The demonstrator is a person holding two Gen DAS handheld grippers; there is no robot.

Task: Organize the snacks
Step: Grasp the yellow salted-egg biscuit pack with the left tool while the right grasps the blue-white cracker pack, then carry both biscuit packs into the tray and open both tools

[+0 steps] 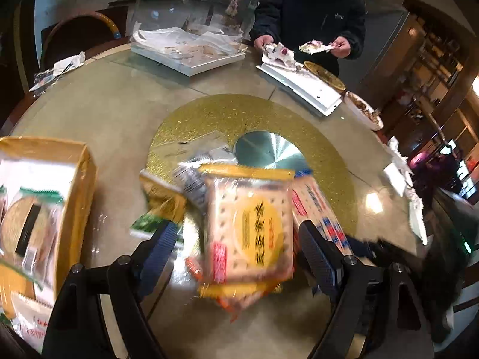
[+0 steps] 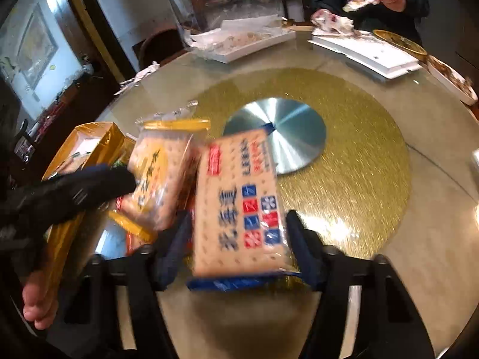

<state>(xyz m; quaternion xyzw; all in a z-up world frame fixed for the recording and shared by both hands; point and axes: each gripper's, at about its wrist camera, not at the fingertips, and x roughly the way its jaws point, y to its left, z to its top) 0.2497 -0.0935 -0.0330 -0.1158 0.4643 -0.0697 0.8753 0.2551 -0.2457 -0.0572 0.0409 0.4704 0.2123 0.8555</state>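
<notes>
Crackers: the blue-edged cracker packet (image 2: 239, 206) lies on the glass table (image 2: 434, 209) between the right gripper (image 2: 239, 239) pads, which flank it closely; contact is unclear. The left gripper (image 1: 239, 248) is spread around the yellow-edged cracker packet (image 1: 248, 227), beside the yellow snack box (image 1: 74, 185)

Almost nothing here can be read. The yellow-edged cracker packet (image 1: 248, 227) carries black Chinese characters on a yellow circle, too blurred to read. The blue-edged cracker packet (image 2: 239, 206), at its three o'clock, carries large dark Chinese characters and red and blue squares, also unreadable
</notes>
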